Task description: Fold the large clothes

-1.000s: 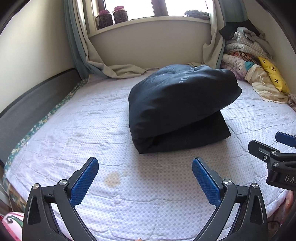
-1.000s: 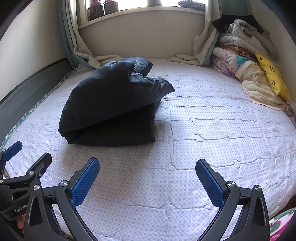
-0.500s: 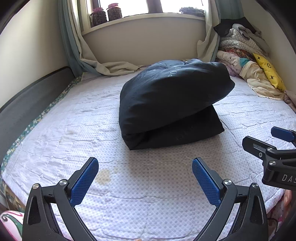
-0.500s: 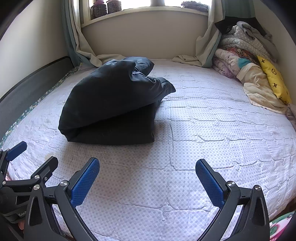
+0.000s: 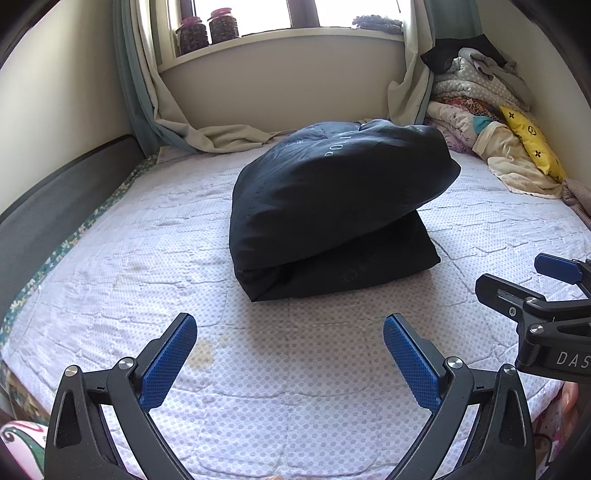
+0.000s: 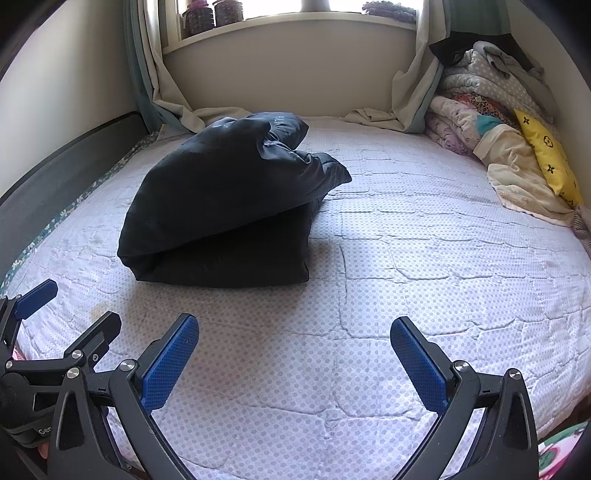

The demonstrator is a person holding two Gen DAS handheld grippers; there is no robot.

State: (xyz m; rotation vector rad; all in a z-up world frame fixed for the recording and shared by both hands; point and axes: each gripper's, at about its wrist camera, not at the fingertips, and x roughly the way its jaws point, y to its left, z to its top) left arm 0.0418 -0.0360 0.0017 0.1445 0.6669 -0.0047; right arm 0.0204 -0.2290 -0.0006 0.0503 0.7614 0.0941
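A puffy black jacket (image 5: 332,206) lies folded in a thick bundle on the white quilted bed (image 5: 110,266); it also shows in the right wrist view (image 6: 221,206), left of centre. My left gripper (image 5: 290,354) is open and empty, held over the bed's near edge, well short of the jacket. My right gripper (image 6: 295,358) is open and empty too, beside the left one. The right gripper shows at the right edge of the left wrist view (image 5: 532,288), and the left gripper shows at the lower left of the right wrist view (image 6: 70,317).
A heap of bedding and clothes with a yellow pillow (image 5: 532,147) fills the far right corner. Curtains (image 5: 207,136) trail onto the bed under the window sill, which holds jars (image 5: 207,31). A dark bed rail (image 5: 55,206) runs along the left.
Both grippers have drawn back slightly and tilted up, so the jacket sits a little higher in both views. The jacket itself has not moved. Both grippers stay open.
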